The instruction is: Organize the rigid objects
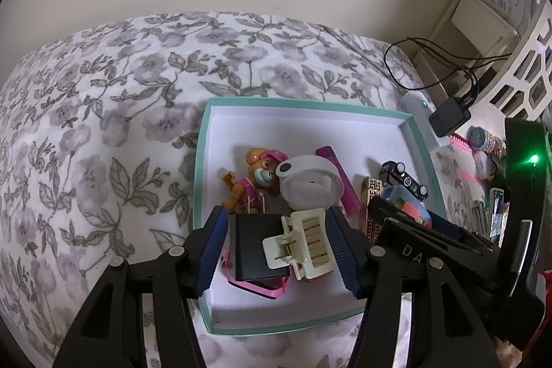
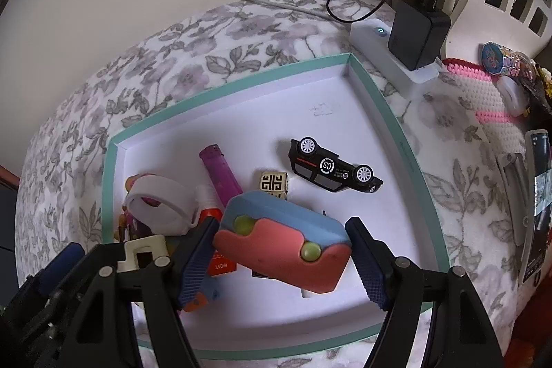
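Sorting is well under way: a teal-rimmed tray [image 2: 365, 75] lies on a bed with a floral cover [image 1: 103, 126], and most of the small hard things are already piled in its near half. The left gripper [image 1: 276, 247] hangs over the near left part of the tray with its fingers [image 1: 210, 247] apart; a cream hair claw clip [image 1: 303, 244] sits between them, leaning on a black box [image 1: 257, 244], and the pads do not seem to press on it, so I judge it has just been dropped. The right gripper [image 2: 283, 261] holds its fingers [image 2: 369, 261] to either side of a blue and coral case [image 2: 283, 240] with two green studs. Its left pad touches the case, the right one stands just clear, so I cannot tell whether it is still gripped.

Next, I reckon, the case must be set down flat in the free space near the toy car [image 2: 331, 166], and both grippers lifted straight out without dragging the pile.

Also in the tray: a toy pup in pink [image 1: 257, 181], a white ring-shaped holder [image 1: 307, 181], a purple tube [image 2: 220, 175], and a gold block with a fret pattern [image 2: 272, 183].

Readable writing: "CS" on the upturned car's underside, "LION" on an orange item [image 2: 220, 261] under the case, and "DA" on the right gripper's body in the left wrist view.
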Motion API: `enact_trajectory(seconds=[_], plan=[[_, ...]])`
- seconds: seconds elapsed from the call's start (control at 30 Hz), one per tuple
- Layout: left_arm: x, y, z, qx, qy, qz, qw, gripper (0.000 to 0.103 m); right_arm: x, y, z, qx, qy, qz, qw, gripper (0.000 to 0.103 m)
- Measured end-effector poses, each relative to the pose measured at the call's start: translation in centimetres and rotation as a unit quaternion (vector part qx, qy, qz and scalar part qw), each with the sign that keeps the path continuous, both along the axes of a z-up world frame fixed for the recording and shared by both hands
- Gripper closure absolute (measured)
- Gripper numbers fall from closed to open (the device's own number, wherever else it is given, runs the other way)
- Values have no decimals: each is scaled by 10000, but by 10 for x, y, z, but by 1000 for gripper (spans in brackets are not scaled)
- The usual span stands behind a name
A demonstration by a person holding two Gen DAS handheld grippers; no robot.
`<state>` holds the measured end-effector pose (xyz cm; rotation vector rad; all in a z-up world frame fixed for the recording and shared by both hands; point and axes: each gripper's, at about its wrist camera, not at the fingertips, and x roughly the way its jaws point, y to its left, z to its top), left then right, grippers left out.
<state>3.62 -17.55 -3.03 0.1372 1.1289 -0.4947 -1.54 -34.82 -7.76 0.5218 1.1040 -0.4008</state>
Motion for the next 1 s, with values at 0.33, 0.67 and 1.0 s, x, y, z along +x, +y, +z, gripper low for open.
enact_trajectory(seconds=[0.33,0.67,1.0], plan=[[12,23,11,-140,-155,548,9983,43,-1,1,9,-124,-240,6,9996,10],[36,63,6,170,-286,1414,9894,12,1,5,12,-289,-369,112,9988,0],[57,98,-14,559,-239,1938,9792,5,7,19,17,-412,-522,393,9970,0]])
